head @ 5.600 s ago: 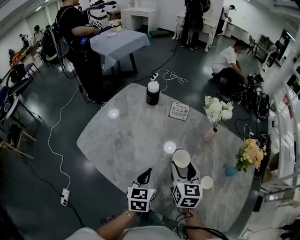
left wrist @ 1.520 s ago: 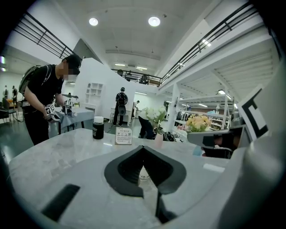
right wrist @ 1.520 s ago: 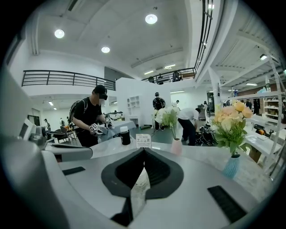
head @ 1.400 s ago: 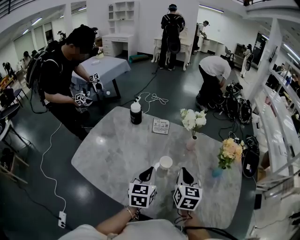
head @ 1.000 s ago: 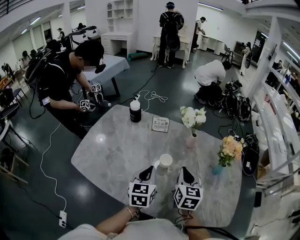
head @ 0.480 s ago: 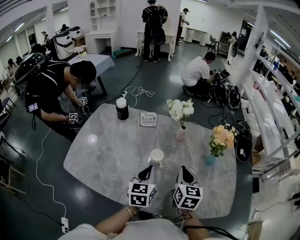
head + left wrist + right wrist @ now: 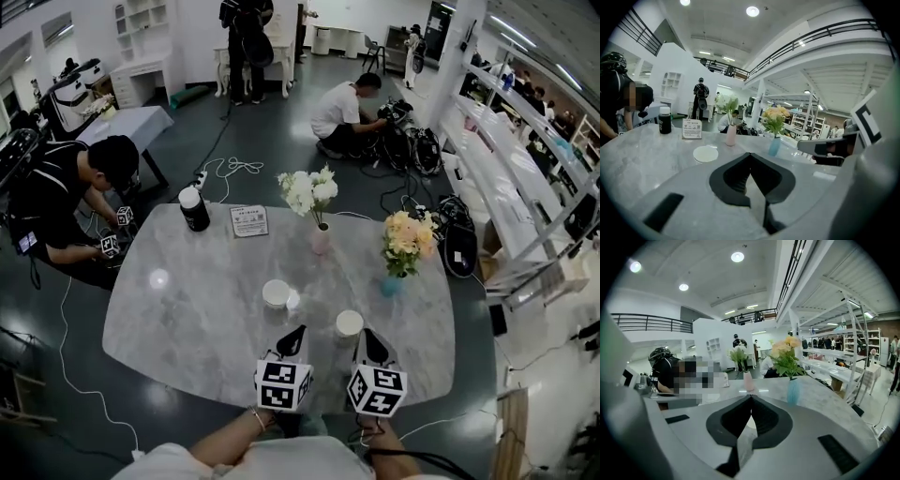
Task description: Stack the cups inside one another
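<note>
Two white cups stand apart on the marble table (image 7: 187, 319). One cup (image 7: 276, 293) is ahead and to the left of my left gripper (image 7: 298, 330); it also shows in the left gripper view (image 7: 705, 153). The other cup (image 7: 349, 323) stands just in front of my right gripper (image 7: 366, 335), a little to its left. Both grippers hover near the table's front edge, side by side, jaws shut with nothing between them. In the left gripper view the jaws (image 7: 750, 153) meet at the tip, as do those in the right gripper view (image 7: 751, 397).
Farther back stand a black bottle with a white cap (image 7: 194, 208), a small card sign (image 7: 249, 220), a pink vase of white flowers (image 7: 321, 236) and a blue vase of orange flowers (image 7: 392, 281). A person (image 7: 75, 202) crouches at the table's left edge.
The view has swung right, so the table and vases slid left in the picture. Both grippers moved right over the table. A second cup now shows in front of the right gripper.
</note>
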A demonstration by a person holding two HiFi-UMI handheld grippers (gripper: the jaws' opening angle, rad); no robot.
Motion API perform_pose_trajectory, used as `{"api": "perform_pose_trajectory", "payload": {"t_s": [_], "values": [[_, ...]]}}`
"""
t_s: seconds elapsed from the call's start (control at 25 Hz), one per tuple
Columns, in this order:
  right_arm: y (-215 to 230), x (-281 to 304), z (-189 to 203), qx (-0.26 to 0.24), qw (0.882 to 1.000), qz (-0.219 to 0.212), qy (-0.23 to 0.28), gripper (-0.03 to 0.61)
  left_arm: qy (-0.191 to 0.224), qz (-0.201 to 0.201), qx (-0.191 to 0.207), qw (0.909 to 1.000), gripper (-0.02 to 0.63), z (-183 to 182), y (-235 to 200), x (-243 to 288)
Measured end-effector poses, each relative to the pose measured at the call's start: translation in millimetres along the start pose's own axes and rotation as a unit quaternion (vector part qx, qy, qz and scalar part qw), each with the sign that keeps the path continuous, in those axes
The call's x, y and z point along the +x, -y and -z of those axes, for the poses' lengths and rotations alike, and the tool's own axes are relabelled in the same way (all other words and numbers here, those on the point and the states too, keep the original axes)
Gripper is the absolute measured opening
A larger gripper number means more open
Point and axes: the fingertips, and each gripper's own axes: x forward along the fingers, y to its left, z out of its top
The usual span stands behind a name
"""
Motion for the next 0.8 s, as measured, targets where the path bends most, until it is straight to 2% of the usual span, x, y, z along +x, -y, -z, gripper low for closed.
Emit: {"api": "perform_pose_trajectory", "payload": {"t_s": [0.28, 0.64, 0.8], "values": [[17, -3, 30, 0.031, 0.999, 0.022, -0.027, 0.008, -0.041, 0.023, 0.012, 0.9988, 0.003, 24, 15, 13], [32, 12, 79, 0.060, 0.996, 0.024, -0.067, 0.008, -0.093, 0.015, -0.001, 0.9955, 0.003, 75, 16, 30], [35, 20, 92, 0.057, 0.994, 0.019, -0.087, 0.008, -0.107, 0.015, -0.005, 0.9941, 0.003, 88, 17, 35]]}}
